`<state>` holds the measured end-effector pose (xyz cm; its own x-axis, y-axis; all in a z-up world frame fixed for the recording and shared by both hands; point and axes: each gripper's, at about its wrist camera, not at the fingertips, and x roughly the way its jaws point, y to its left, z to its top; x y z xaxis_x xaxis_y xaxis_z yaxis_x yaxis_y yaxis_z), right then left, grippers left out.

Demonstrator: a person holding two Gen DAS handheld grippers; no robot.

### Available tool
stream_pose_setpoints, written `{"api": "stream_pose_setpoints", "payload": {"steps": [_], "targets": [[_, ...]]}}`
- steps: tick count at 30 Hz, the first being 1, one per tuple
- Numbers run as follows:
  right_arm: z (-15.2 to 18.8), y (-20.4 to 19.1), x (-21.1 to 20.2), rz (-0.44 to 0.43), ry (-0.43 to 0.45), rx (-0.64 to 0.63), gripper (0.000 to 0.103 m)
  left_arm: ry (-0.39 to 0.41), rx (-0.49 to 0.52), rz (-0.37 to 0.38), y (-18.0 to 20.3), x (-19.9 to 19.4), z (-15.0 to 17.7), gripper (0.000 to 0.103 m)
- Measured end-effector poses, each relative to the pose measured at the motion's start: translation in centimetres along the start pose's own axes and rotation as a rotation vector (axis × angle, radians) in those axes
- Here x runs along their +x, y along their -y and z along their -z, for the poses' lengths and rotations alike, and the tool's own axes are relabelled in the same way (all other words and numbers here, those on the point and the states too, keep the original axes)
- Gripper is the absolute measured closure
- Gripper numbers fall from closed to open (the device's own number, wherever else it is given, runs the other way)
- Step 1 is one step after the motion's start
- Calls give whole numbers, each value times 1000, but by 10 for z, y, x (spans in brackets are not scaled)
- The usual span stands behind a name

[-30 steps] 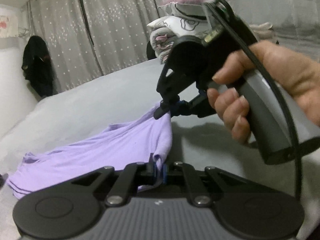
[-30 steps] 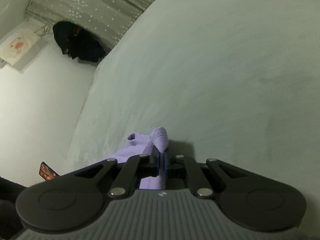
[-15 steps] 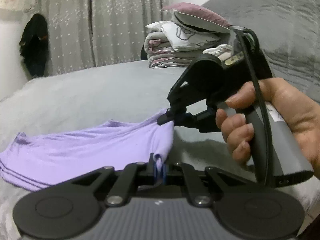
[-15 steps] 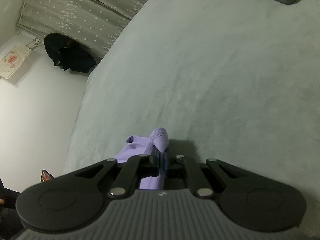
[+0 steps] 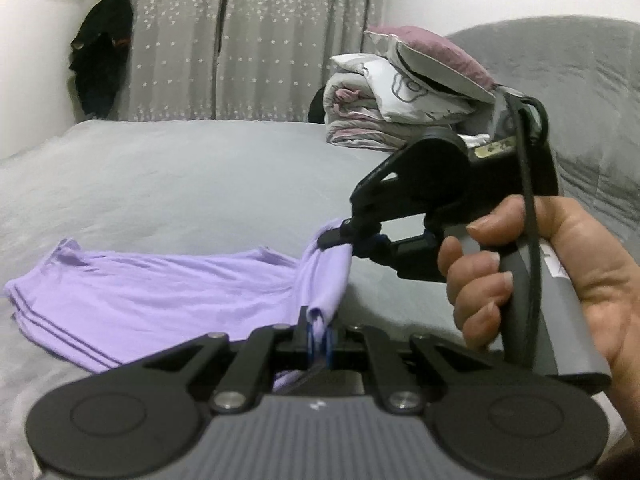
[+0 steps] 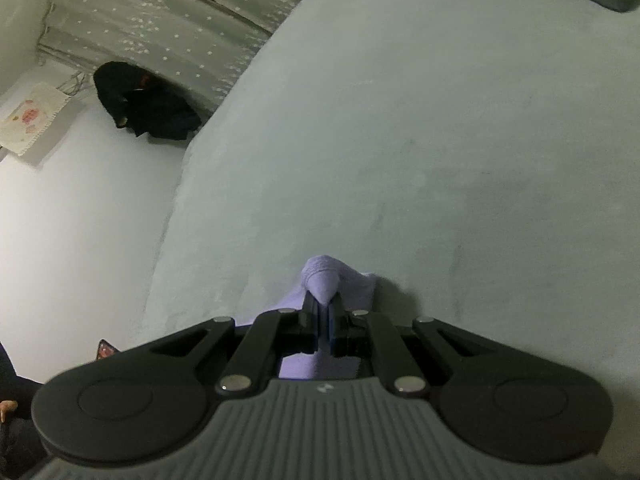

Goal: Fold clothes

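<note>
pinching a bunched edge of the lilac garment (image 5: 160, 304), the left gripper (image 5: 319, 338) has its jaws pressed together on the cloth, and the right gripper (image 5: 340, 236), gripped by a person's hand (image 5: 532, 280), is likewise clamped on a raised fold of the same garment just beyond it. the rest of the garment lies spread flat on the grey bed (image 5: 200, 176), trailing away to the left of the two grippers. farther back on the bed sits a stack of folded bedding (image 5: 392, 108), with star-dotted curtains (image 5: 248, 40) behind the bed and a dark garment (image 5: 100, 52) hanging beside them.
</note>
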<state>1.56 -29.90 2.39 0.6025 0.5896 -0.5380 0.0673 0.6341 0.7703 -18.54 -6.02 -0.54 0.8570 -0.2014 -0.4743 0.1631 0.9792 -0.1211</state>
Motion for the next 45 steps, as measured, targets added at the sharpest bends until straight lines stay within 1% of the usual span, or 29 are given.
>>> {"api": "stream_pose_setpoints", "payload": {"steps": [5, 11, 20, 25, 34, 38, 41, 45], "targets": [[5, -11, 8, -33, 4, -6, 98, -2, -92, 6, -26, -3, -5, 98], [12, -29, 23, -58, -5, -36, 98, 13, -172, -1, -55, -6, -9, 98], [24, -48, 47, -87, -16, -60, 98, 20, -260, -36, -99, -10, -11, 98], [32, -57, 57, -96, -19, -79, 98, 38, -315, -36, -124, -12, -5, 98], [43, -73, 71, -123, -13, -177, 98, 64, -435, -20, -178, -7, 2, 98], [49, -78, 81, -104, -20, -225, 98, 64, -482, -19, -198, 0, 4, 98], [53, -81, 89, -88, -30, -250, 98, 49, -518, 1, -214, 7, 2, 98], [57, -85, 101, -78, -36, -276, 98, 55, -586, 15, -237, 13, 2, 98]]}}
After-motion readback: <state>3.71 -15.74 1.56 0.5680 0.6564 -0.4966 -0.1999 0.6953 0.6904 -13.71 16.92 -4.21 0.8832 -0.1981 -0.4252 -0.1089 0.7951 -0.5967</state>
